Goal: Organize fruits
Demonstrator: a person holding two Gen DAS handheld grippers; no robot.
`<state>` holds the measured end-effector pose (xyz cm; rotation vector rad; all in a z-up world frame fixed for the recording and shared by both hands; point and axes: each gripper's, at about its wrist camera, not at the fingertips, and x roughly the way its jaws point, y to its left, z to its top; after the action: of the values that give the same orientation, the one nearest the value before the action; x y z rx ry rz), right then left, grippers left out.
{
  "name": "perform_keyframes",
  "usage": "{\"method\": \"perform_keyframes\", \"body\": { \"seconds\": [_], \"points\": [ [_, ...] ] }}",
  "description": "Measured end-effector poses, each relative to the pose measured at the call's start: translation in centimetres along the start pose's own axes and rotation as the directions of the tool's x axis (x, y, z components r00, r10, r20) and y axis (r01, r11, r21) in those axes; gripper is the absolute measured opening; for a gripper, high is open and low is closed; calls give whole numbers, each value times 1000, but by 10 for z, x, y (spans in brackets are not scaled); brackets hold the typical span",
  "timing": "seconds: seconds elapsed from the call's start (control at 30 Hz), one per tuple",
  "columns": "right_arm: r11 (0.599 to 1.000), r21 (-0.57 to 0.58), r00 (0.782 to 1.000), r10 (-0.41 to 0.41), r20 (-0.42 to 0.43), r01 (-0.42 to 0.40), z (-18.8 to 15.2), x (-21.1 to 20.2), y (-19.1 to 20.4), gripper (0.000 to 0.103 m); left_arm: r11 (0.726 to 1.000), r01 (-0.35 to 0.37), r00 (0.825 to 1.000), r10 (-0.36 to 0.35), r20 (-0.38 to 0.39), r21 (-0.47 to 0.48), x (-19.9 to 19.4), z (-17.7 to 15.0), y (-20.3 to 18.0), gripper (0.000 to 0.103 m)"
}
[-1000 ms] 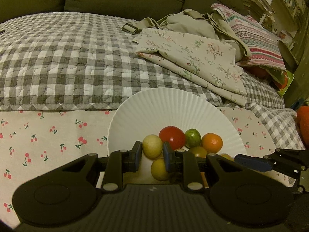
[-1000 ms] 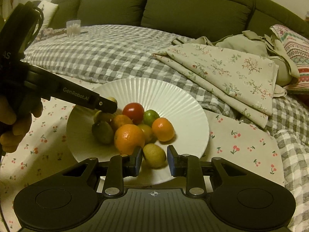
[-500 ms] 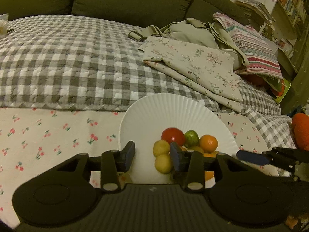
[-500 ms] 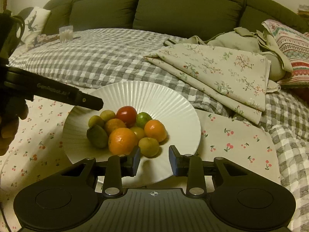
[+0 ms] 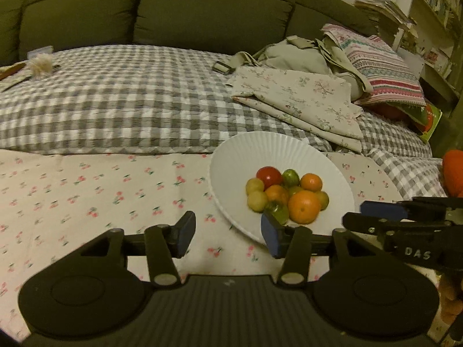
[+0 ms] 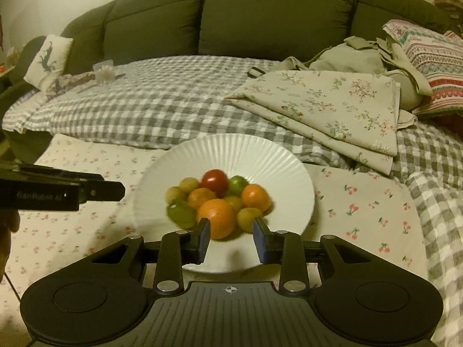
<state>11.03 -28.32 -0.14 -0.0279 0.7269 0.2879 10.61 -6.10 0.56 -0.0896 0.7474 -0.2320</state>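
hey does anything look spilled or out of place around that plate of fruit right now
Nothing stands out. The fruits, among them a large orange and a red tomato, sit piled on the white ribbed plate. None has rolled onto the cherry-print cloth, and the plate looks whole.

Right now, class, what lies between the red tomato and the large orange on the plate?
In the right wrist view, a smaller orange sits between the red tomato and the large orange on the white plate.
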Motion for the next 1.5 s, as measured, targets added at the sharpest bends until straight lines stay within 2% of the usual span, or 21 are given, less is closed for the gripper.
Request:
{"method": "perform_keyframes", "body": {
  "seconds": [0.1,0.23,0.3,0.43,0.53,0.7,0.9,1.0,1.17,1.23,1.37,1.43,1.5],
  "points": [
    [1000,23,1000,-3,1,3,-4,-15,7,34,1000,-28,1000,28,13,-7,-19,-9,4,50],
    [998,65,1000,2,15,-3,-11,-40,16,38,997,-70,997,69,19,20,-45,-24,3,56],
    [998,58,999,-5,33,4,-16,-53,26,41,996,-89,996,88,24,20,-56,-31,2,58],
    [1000,11,997,-19,76,19,-30,-79,52,44,993,-116,993,115,34,18,-76,-46,-1,69],
    [999,-2,994,-43,98,43,-41,-94,67,49,989,-145,989,143,44,33,-88,-55,-3,69],
    [997,63,993,-57,107,51,-57,-112,75,54,988,-155,987,154,49,21,-102,-70,-4,73],
    [992,101,989,-92,118,80,-71,-122,78,55,987,-157,987,155,49,40,-111,-83,-10,74],
    [990,128,988,-83,130,66,-76,-129,80,55,984,-173,983,169,67,51,-117,-87,-13,78],
    [990,127,986,-84,145,66,-87,-140,89,69,979,-195,978,188,94,66,-122,-91,-16,89],
    [989,128,984,-91,150,72,-88,-143,92,82,979,-193,977,187,98,62,-123,-91,-17,93],
    [989,114,980,-108,166,90,-89,-145,97,86,977,-204,974,196,111,64,-123,-92,-18,98],
    [988,121,978,-115,175,95,-90,-146,97,95,979,-197,975,189,118,58,-124,-91,-18,100],
    [988,121,977,-122,176,101,-90,-146,97,99,980,-190,975,182,129,50,-126,-92,-17,102]
  ]
}}
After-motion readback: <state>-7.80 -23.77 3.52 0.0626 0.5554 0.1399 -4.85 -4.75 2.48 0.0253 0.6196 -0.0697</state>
